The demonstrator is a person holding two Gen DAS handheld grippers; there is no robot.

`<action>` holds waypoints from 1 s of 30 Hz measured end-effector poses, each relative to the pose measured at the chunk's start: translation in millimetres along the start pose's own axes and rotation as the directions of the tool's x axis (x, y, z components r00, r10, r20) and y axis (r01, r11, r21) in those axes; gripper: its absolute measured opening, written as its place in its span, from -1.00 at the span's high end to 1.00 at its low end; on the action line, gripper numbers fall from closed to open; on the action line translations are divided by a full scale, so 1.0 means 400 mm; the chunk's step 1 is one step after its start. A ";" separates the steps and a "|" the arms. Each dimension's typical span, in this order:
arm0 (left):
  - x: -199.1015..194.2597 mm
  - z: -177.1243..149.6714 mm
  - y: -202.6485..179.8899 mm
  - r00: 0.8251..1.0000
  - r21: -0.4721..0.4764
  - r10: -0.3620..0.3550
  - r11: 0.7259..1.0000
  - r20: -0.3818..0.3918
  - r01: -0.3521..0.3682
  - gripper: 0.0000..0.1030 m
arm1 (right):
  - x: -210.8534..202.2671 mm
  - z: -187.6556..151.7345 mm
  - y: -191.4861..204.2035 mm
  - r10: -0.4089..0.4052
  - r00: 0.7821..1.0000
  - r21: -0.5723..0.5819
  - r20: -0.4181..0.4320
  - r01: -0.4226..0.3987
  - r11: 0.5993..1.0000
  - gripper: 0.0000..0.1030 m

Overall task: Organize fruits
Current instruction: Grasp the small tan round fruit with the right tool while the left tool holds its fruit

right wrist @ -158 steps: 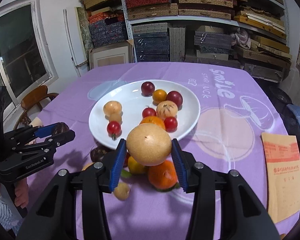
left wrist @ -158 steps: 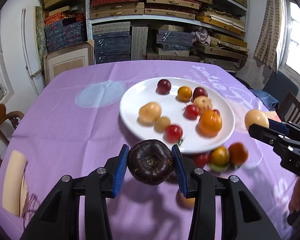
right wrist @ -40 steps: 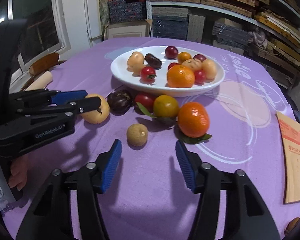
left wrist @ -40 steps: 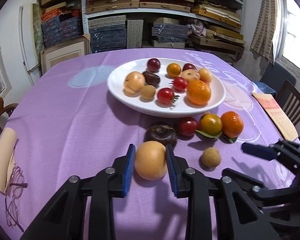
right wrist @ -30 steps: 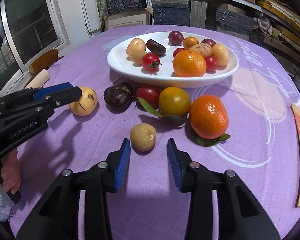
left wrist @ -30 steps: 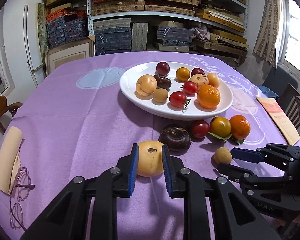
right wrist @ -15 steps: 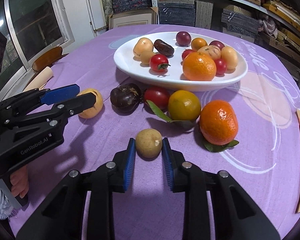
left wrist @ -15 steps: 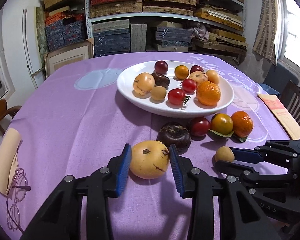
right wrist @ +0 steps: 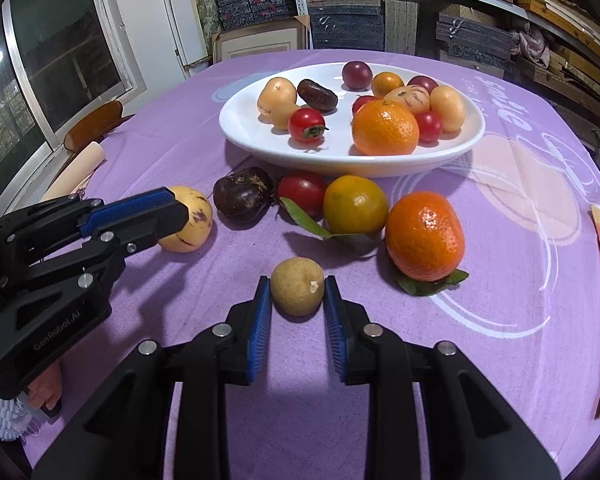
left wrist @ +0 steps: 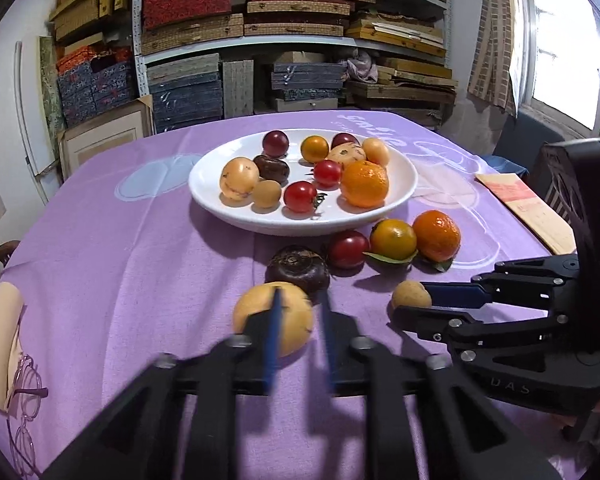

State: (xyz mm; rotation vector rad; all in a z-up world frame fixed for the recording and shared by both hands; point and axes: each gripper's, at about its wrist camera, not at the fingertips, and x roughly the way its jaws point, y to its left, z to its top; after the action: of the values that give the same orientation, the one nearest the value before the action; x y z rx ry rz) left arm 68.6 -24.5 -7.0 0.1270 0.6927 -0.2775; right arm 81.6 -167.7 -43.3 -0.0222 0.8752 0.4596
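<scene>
the right gripper has its two blue pads close on each side of the small tan fruit, and the pads look like they touch it, so the fingers are nearly closed around it. the small tan fruit is round and pale brown with a little light spot on one side, and it sits low on the purple tablecloth, near the big orange with green leaves under it. in the left wrist view the left gripper is blurry, its blue pads stand a narrow gap apart, and the yellow fruit lies behind the left pad and not between the two pads, so it holds nothing. in the right wrist view the yellow fruit looks round and pale yellow with small purple streaks, and one finger tip of the left gripper is in front of it. just next to it lies the dark fruit, which is brown and a bit flat. beside that are a red tomato and a yellow-green orange on a leaf. the white plate stands behind them on the cloth. it holds a large orange, red tomatoes, pale yellow fruits, and dark purple ones. a brown envelope lies far to the right. a pair of glasses lies at the left edge of the table.
</scene>
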 end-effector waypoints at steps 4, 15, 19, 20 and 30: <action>0.000 0.001 0.020 0.999 -0.052 0.045 0.998 0.005 -0.045 -0.64 | -0.001 -0.001 -0.001 0.006 1.000 0.006 -0.001 -0.006 1.000 0.49; 0.044 -0.006 0.086 0.995 -0.145 -0.014 0.989 -0.100 0.000 0.20 | -0.008 -0.001 -0.012 0.022 1.000 0.028 0.004 -0.022 0.999 0.49; 0.051 -0.017 0.068 0.991 -0.106 -0.018 0.994 -0.135 0.003 0.15 | -0.013 -0.001 -0.018 0.029 1.000 0.038 0.008 -0.029 0.999 0.49; 0.051 -0.018 0.072 0.991 -0.115 -0.018 0.993 -0.135 0.002 0.15 | -0.015 -0.001 -0.020 0.028 1.000 0.039 0.010 -0.029 0.999 0.49; 0.014 0.021 0.070 0.998 -0.121 -0.018 0.993 -0.067 0.010 0.16 | -0.056 0.012 -0.038 0.009 0.997 0.061 0.074 -0.013 0.998 0.49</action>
State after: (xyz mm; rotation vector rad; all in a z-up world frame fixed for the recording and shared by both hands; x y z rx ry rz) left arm 86.2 -0.8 -3.6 0.0159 0.7764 -0.2448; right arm 78.7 -188.8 -25.9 0.0555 0.8164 0.4409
